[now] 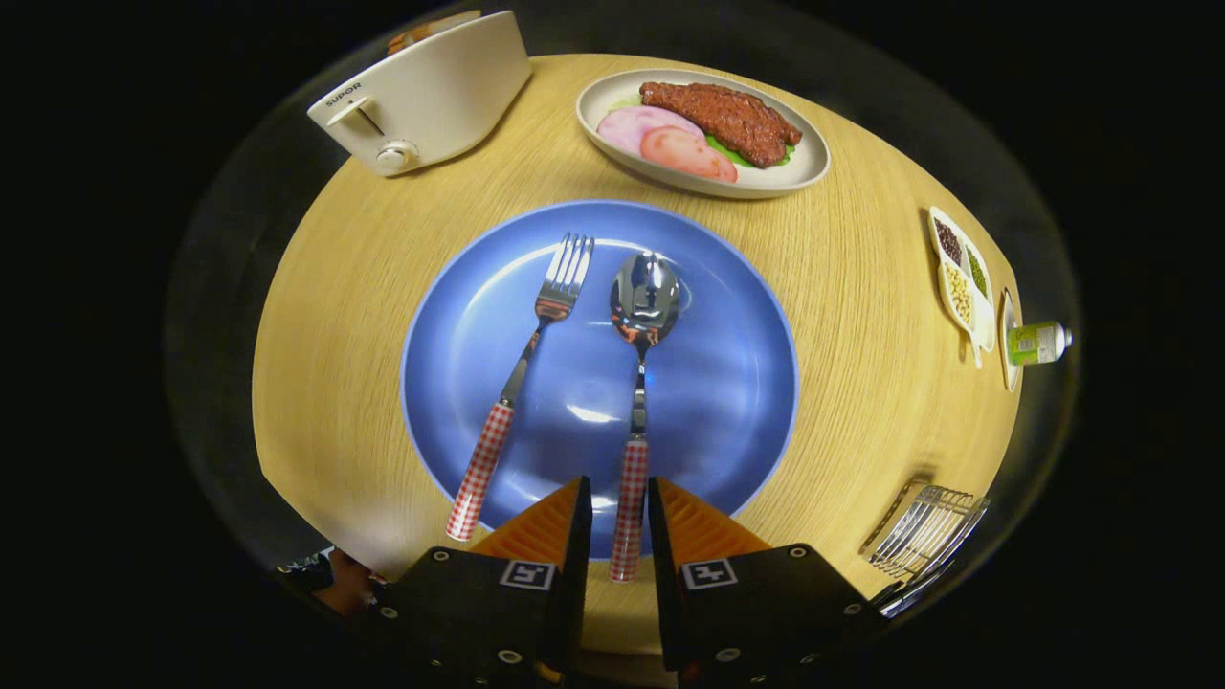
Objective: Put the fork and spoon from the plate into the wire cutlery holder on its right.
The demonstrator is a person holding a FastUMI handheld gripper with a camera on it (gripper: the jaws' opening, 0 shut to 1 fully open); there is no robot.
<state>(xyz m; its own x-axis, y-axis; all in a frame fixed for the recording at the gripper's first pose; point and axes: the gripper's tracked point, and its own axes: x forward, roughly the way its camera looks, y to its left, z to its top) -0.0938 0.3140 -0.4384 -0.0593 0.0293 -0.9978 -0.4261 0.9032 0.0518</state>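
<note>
With the spoon (635, 383) lying beside the fork (524, 368) on the blue plate (737, 383), the claw (620, 517) straddles its checked handle, released, so closing, lifting and carrying to the wire cutlery holder (924, 531) come next.

my tongs, seen from just behind the fingers

my gripper (620, 498) has two wedge-shaped fingers (536, 526) with ribbed, stepped faces, each bolted to a blocky black carrier. each carrier wears a small square black-and-white marker tag near its inner edge, and round silver screw heads dot the top faces and lower corners.
</note>
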